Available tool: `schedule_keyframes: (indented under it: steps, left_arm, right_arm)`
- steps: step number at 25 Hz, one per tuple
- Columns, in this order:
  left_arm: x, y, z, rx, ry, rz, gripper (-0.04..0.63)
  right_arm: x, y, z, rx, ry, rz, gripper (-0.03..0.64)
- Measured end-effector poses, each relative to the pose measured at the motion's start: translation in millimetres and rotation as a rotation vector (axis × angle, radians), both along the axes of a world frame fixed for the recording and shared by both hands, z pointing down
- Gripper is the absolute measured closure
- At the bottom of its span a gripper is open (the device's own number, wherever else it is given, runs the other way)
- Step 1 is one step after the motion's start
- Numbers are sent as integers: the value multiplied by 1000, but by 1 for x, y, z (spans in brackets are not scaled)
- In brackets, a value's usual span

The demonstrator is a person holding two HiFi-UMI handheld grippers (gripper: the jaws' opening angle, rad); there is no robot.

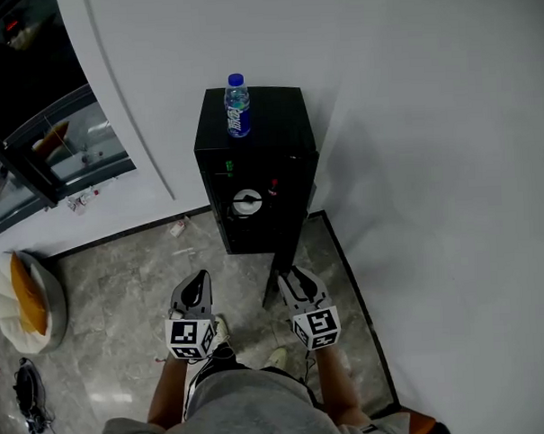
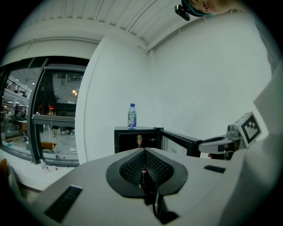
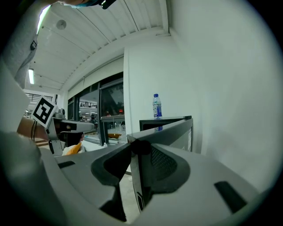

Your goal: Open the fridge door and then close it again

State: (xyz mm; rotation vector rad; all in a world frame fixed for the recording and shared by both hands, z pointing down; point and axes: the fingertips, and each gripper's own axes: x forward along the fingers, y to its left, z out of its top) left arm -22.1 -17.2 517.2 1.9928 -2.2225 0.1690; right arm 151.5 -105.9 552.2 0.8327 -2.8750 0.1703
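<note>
Your right gripper [image 1: 289, 276] is clamped on the free edge of the fridge door [image 1: 288, 249]. Its own view tells it best: the fridge door [image 3: 170, 130] runs straight in between the 2 jaws of your right gripper [image 3: 132, 145], and they pinch it from both sides. Your left gripper [image 1: 200, 279] is squeezed tight on nothing; in its own view your left gripper [image 2: 144, 152] has both jaws pressed together with only air in front.

The fridge [image 1: 250, 123], small and black, stands on the floor against the white wall, and its door is swung out towards you. From above, that door is just a thin dark strip seen edge-on. The left gripper view gives you what the head view cannot: the dark inside of the fridge [image 2: 126, 140] from the front, a can [image 2: 139, 140] standing in it, and the inner face of the fridge door [image 2: 181, 141] angled off to the right.

On top stands 1 water bottle [image 1: 237, 105] with a blue cap and a blue label; the bottle [image 2: 131, 115] is upright in the left gripper view, and the bottle [image 3: 156, 106] rises above the door in the right gripper view. The label's writing is too small to read in any view. The can's print is blurred too.
</note>
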Motion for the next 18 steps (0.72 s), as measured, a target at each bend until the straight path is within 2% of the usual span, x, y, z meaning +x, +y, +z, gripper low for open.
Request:
schedule_keyframes:
  steps: [8, 18]
  left_arm:
    - [-33, -2, 7, -17, 21, 24, 589]
    - [-73, -7, 12, -34, 29, 41, 589]
  right_arm:
    - [-32, 2, -1, -8, 6, 68, 466]
    - [-70, 1, -3, 0, 18, 91, 469]
